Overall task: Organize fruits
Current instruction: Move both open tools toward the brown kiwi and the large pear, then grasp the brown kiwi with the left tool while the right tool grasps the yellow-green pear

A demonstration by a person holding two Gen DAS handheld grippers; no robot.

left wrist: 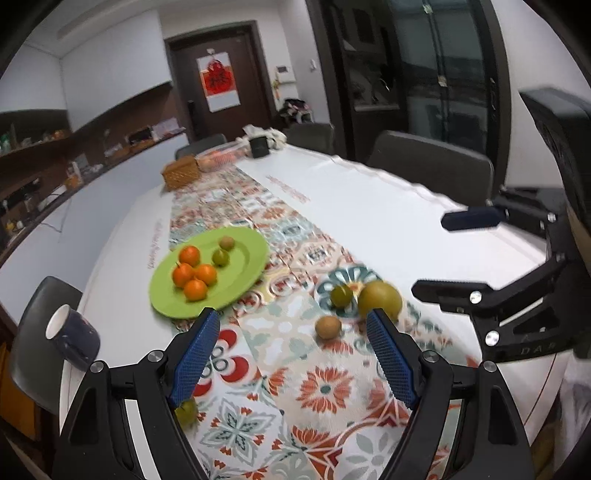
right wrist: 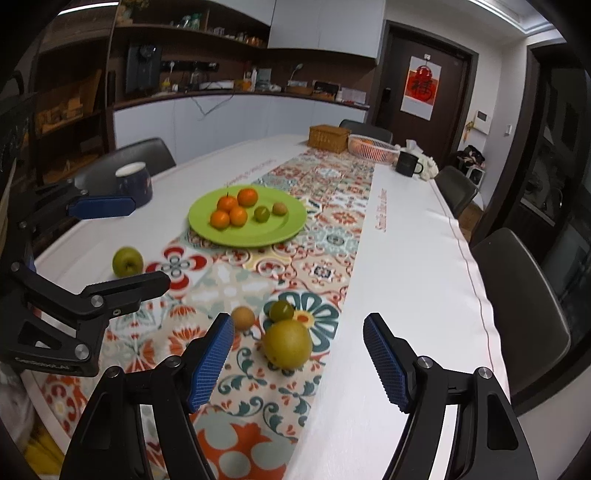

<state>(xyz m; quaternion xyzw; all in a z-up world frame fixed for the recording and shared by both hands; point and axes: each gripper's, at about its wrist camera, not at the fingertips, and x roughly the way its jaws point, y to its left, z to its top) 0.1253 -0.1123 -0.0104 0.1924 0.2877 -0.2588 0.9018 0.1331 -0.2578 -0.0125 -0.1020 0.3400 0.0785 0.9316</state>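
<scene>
While both grippers are hanging wide open and holding nothing, the right gripper (right wrist: 297,328) is facing the big pear (right wrist: 287,344). Going slowly, squeezing gently and carrying it to the green plate (right wrist: 291,225) is looking best

A home dining room with kitchen is indicated. Ahead of the jaws a long table (right wrist: 406,258) is covered by a patterned runner (right wrist: 295,258) and ringed by chairs (right wrist: 517,314). Beyond it a counter (right wrist: 240,96), cluttered shelves (right wrist: 184,29) and a door (right wrist: 424,85) bearing a red poster (right wrist: 421,86) are seen.
</scene>
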